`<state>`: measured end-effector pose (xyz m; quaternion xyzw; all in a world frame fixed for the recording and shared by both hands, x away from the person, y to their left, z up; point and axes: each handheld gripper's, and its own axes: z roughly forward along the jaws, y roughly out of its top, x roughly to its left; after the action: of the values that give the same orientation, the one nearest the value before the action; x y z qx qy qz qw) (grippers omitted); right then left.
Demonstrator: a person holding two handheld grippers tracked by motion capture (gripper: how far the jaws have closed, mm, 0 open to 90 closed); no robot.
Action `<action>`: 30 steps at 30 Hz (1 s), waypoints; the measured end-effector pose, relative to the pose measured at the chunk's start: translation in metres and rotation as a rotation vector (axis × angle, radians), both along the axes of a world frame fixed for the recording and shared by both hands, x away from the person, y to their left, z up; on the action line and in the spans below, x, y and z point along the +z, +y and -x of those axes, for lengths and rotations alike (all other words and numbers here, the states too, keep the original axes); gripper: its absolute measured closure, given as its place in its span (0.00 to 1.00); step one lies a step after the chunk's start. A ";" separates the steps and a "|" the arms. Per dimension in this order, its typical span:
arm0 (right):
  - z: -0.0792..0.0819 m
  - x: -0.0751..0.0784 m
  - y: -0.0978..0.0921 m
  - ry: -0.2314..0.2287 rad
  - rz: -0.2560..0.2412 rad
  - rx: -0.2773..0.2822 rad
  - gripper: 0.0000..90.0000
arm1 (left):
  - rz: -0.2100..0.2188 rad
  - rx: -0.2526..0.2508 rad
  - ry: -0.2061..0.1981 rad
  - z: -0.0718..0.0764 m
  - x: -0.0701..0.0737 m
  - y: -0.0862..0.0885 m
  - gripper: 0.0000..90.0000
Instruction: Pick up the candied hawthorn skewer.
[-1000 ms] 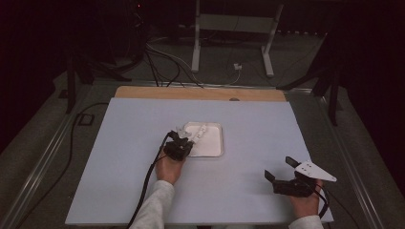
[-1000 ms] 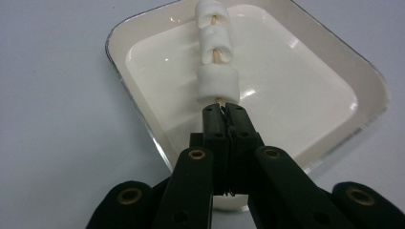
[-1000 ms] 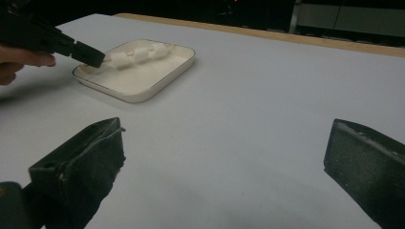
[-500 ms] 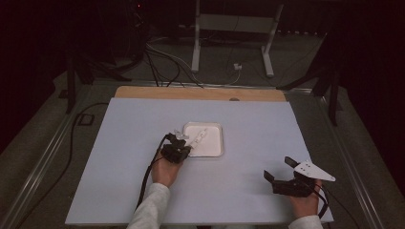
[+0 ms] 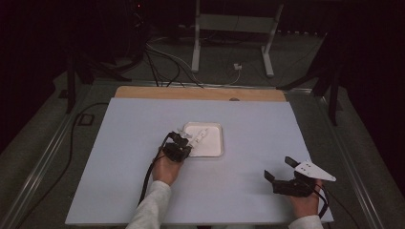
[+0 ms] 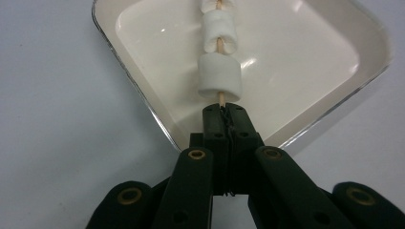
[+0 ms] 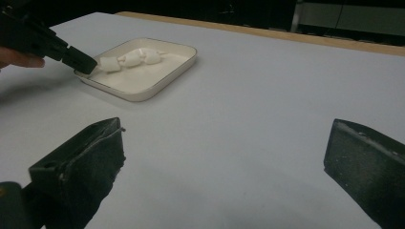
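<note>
A white square tray [image 5: 212, 150] [image 6: 143, 100] [image 7: 143, 88] lies mid-table. Over it is a thin wooden skewer [image 6: 221, 98] threaded with white marshmallows [image 6: 219, 75] [image 7: 129, 59] [image 5: 199, 137]. My left gripper [image 5: 187, 141] [image 6: 223, 110] [image 7: 88, 66] is shut on the skewer's near end at the tray's near-left rim. My right gripper [image 5: 282, 170] [image 7: 224, 152] rests at the table's front right, wide open with nothing between its fingers [image 7: 83, 157].
The pale blue table cover [image 5: 143, 124] has a wooden strip [image 5: 200, 93] along its far edge. Cables and a stand's legs [image 5: 229, 43] lie on the floor beyond. A cable trails from the left gripper along the forearm [image 5: 148, 205].
The left hand and gripper have drawn back slightly toward the near left, taking the skewer with them. The right gripper has stayed put.
</note>
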<state>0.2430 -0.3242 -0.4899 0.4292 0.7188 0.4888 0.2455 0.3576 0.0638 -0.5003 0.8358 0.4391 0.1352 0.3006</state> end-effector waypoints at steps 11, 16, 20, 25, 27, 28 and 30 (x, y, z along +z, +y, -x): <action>0.001 0.004 0.004 0.013 -0.068 0.010 0.00 | 0.114 -0.008 -0.063 0.022 0.015 0.016 1.00; -0.002 0.009 0.009 0.008 -0.082 0.024 0.00 | 0.170 -0.013 -0.091 0.032 0.017 0.026 1.00; -0.010 0.016 0.016 0.016 -0.094 0.045 0.00 | 0.213 -0.014 -0.115 0.040 0.019 0.035 1.00; -0.024 0.023 0.031 0.028 -0.111 0.083 0.00 | 0.257 -0.034 -0.148 0.050 0.025 0.045 1.00; -0.029 0.026 0.037 0.033 -0.109 0.098 0.00 | 0.271 -0.041 -0.155 0.052 0.026 0.047 1.00; -0.032 0.027 0.040 0.038 -0.107 0.103 0.00 | 0.284 -0.050 -0.164 0.055 0.029 0.049 1.00; -0.037 0.031 0.047 0.044 -0.112 0.117 0.00 | 0.295 -0.053 -0.166 0.057 0.030 0.050 1.00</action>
<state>0.2804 -0.2768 -0.4589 0.4100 0.7195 0.5322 0.1762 0.3010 0.1142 -0.4707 0.7797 0.4056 0.1299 0.4590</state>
